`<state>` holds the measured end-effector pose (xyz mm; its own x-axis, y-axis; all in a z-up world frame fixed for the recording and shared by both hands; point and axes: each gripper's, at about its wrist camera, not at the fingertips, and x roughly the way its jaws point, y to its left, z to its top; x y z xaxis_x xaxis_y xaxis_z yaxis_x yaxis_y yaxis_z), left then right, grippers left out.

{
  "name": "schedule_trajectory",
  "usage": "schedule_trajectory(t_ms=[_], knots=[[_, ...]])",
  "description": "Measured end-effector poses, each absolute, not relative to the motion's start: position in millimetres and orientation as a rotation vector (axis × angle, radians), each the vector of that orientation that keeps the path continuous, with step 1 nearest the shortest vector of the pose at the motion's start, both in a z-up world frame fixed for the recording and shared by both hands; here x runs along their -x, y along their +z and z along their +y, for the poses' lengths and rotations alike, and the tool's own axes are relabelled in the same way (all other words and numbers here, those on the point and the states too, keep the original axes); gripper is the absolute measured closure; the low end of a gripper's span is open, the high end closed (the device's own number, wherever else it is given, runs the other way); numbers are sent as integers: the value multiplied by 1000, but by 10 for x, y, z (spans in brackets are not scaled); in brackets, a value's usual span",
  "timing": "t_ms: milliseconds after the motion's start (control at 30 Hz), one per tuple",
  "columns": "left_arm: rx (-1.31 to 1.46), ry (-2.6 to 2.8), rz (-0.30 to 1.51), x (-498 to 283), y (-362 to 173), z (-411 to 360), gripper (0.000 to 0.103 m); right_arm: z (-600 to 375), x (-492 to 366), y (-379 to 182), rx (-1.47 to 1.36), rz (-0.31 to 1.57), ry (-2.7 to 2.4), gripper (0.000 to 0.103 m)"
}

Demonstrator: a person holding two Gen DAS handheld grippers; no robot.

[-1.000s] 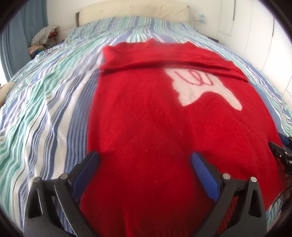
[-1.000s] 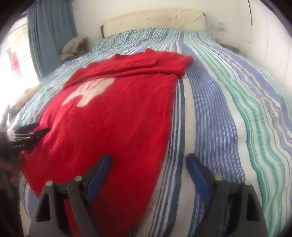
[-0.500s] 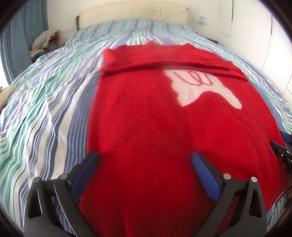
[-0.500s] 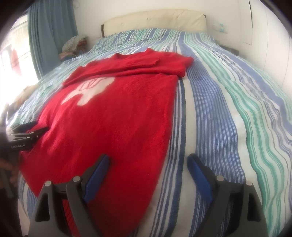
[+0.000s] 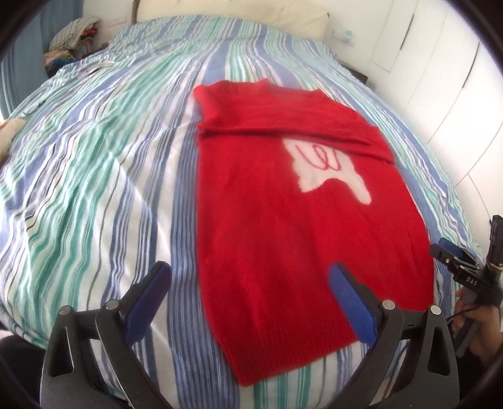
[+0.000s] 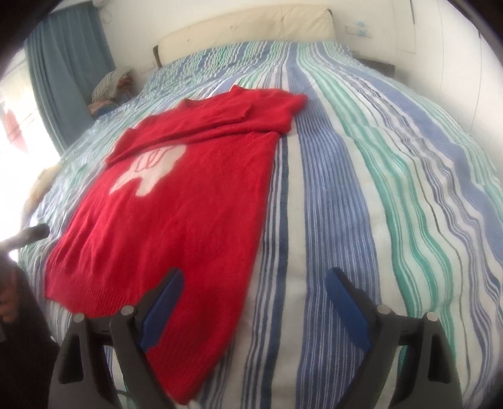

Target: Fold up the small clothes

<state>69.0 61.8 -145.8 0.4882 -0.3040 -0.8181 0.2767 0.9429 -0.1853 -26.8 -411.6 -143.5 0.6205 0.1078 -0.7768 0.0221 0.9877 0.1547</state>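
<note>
A red knit sweater (image 5: 283,201) with a white patch lies flat on the striped bed, sleeves folded across its upper part. It also shows in the right wrist view (image 6: 188,195). My left gripper (image 5: 248,277) is open and empty, raised above the sweater's near left hem corner. My right gripper (image 6: 254,283) is open and empty, above the sweater's near right edge, and also shows at the right of the left wrist view (image 5: 452,254). The left gripper's tip shows at the left edge of the right wrist view (image 6: 31,234).
The striped blue, green and white bedcover (image 5: 94,176) spreads around the sweater (image 6: 393,176). A cream headboard (image 6: 251,28) stands at the far end. A pile of clothes (image 5: 74,37) lies at the far left by a blue curtain (image 6: 66,69). White wardrobe doors (image 5: 440,78) stand to the right.
Both grippers have pulled back and risen from the sweater. The hem and more bedcover now show in both views. Both stay open.
</note>
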Motion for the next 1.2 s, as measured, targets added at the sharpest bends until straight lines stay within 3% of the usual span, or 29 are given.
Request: schedule_trajectory(t_ms=[267,467,667,867,900,967,1000,1067,1100,1200], knots=[[191,-333,1122,-665,-1317,849,2,-4334,479,-777,-179,789,130,13],[128,-306,1274,-574,-1849,695,7,-4416,576,-862,-313,1047,303,14],[81,-268,1281,-455,-1949,617,8,-4166,640,-1446,-493,1194,324,29],[123,-259,1296,-452,-1994,677,8,-3998,602,-1645,-572,1171,318,46],[118,-271,1303,-448,-1995,680,9,-3996,595,-1665,-580,1172,315,52],[118,-286,1320,-455,-2014,657,22,-4002,571,-1672,-571,1180,311,77],[133,-294,1328,-457,-2014,661,35,-4004,570,-1665,-555,1181,308,98],[188,-333,1340,-462,-1985,724,68,-4049,560,-1625,-558,1176,314,98],[221,-359,1345,-462,-1975,754,94,-4061,565,-1596,-565,1168,320,98],[226,-380,1320,-437,-1868,755,98,-4069,575,-1482,-562,1143,332,98]])
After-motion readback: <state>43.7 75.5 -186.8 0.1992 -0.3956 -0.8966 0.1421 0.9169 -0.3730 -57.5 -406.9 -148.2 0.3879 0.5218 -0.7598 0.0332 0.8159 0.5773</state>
